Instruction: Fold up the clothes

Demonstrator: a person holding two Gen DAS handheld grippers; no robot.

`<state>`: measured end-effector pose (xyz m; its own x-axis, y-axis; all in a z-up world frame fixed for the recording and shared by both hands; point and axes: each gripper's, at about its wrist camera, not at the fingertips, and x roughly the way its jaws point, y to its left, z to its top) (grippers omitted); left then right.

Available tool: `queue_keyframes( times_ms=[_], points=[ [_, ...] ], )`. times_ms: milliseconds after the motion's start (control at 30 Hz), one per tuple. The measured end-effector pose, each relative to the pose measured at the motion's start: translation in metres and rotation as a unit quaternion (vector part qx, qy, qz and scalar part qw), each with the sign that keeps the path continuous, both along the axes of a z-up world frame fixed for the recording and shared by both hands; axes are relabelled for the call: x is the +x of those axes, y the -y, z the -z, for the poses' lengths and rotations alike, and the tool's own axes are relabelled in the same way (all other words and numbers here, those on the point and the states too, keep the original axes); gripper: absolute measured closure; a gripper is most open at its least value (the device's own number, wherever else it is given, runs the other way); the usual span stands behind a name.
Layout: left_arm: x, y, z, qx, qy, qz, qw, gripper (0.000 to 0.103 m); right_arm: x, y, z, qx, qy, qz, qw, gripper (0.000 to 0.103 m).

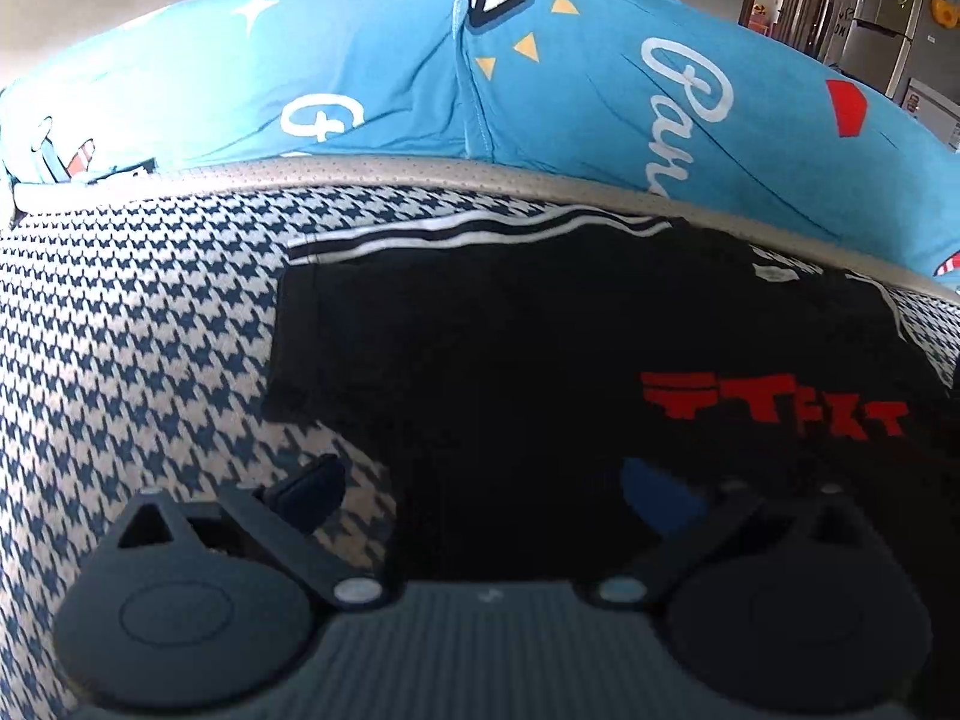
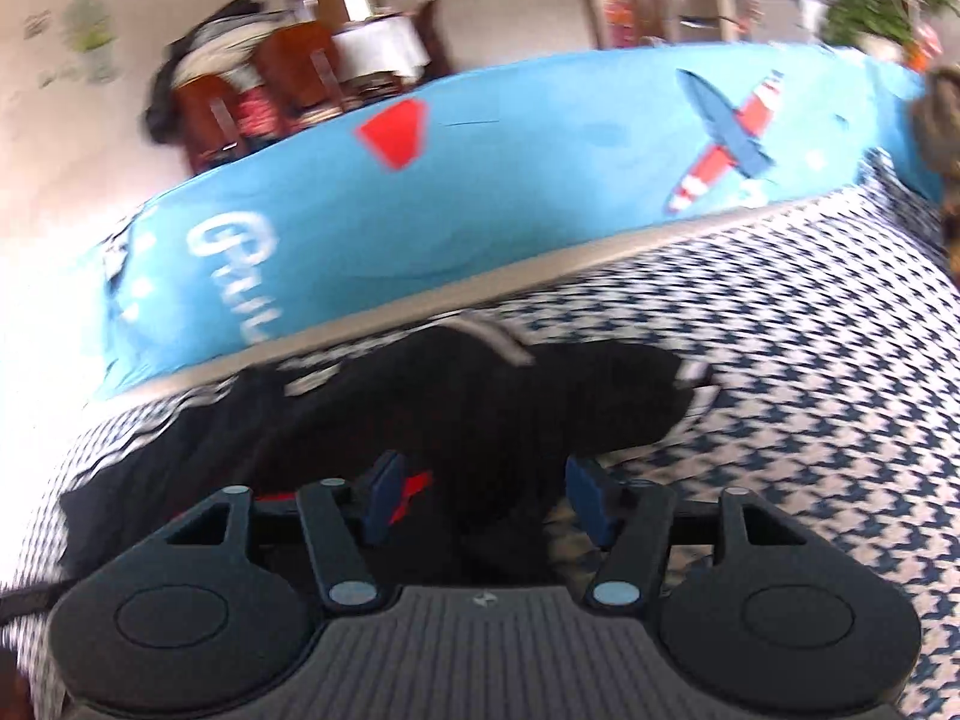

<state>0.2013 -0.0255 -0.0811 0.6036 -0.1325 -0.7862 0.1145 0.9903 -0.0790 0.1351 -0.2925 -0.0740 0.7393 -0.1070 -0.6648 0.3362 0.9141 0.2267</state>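
Observation:
A black T-shirt [image 1: 510, 348] with red lettering [image 1: 774, 402] and white-striped trim lies on a blue-and-white houndstooth cushion [image 1: 138, 348]. My left gripper [image 1: 486, 486] is open low over the shirt's near edge, one finger over the cushion, the other over black cloth. In the right wrist view the same shirt [image 2: 480, 408] lies rumpled. My right gripper [image 2: 489, 495] is open, with black cloth between its blue pads [image 2: 384, 495]; the view is blurred.
A bright blue printed backrest cover [image 1: 390, 78] runs behind the cushion, bordered by beige piping [image 1: 372, 171]; it also shows in the right wrist view [image 2: 540, 180]. Wooden chairs [image 2: 240, 102], a fridge [image 1: 888, 18] and a plant [image 2: 882, 6] stand beyond.

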Motion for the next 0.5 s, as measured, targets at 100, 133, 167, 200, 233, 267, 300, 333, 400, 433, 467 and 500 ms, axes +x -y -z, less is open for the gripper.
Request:
queue_keyframes(
  times_ms=[100, 133, 167, 200, 233, 267, 300, 333, 400, 433, 467, 500],
  points=[
    [-0.002, 0.005, 0.001, 0.005, 0.004, 0.008, 0.9999, 0.0, 0.009, 0.024, 0.007, 0.038, -0.006, 0.029, 0.999, 0.036],
    [-0.003, 0.006, 0.002, 0.008, 0.006, 0.01, 0.9999, 0.0, 0.012, 0.031, 0.009, 0.054, -0.009, 0.039, 0.998, 0.036],
    [-0.003, 0.008, 0.002, 0.01, 0.007, 0.012, 0.9998, 0.0, 0.013, 0.038, 0.012, 0.07, -0.011, 0.049, 0.996, 0.035],
    [-0.003, 0.008, 0.003, 0.011, 0.007, 0.013, 0.9998, 0.0, 0.014, 0.045, 0.014, 0.087, -0.014, 0.059, 0.994, 0.035],
    [-0.003, 0.009, 0.003, 0.011, 0.007, 0.014, 0.9998, 0.0, 0.016, 0.051, 0.017, 0.103, -0.017, 0.069, 0.992, 0.035],
    [-0.003, 0.009, 0.004, 0.012, 0.006, 0.016, 0.9998, 0.0, 0.017, 0.056, 0.02, 0.121, -0.02, 0.078, 0.989, 0.035],
    [-0.002, 0.009, 0.005, 0.013, 0.006, 0.016, 0.9998, 0.0, 0.018, 0.061, 0.022, 0.138, -0.02, 0.086, 0.986, 0.035],
    [-0.002, 0.01, 0.005, 0.014, 0.007, 0.017, 0.9997, 0.0, 0.019, 0.065, 0.024, 0.152, -0.018, 0.092, 0.984, 0.035],
    [-0.002, 0.011, 0.006, 0.017, 0.008, 0.018, 0.9997, 0.0, 0.021, 0.071, 0.027, 0.172, -0.01, 0.101, 0.98, 0.035],
    [-0.002, 0.011, 0.007, 0.018, 0.008, 0.018, 0.9996, 0.0, 0.022, 0.073, 0.028, 0.177, -0.006, 0.106, 0.978, 0.035],
    [-0.002, 0.011, 0.007, 0.018, 0.008, 0.018, 0.9996, 0.0, 0.024, 0.075, 0.029, 0.18, -0.005, 0.11, 0.978, 0.035],
    [-0.002, 0.011, 0.008, 0.018, 0.008, 0.018, 0.9996, 0.0, 0.026, 0.075, 0.031, 0.18, -0.006, 0.114, 0.977, 0.035]
  ],
)
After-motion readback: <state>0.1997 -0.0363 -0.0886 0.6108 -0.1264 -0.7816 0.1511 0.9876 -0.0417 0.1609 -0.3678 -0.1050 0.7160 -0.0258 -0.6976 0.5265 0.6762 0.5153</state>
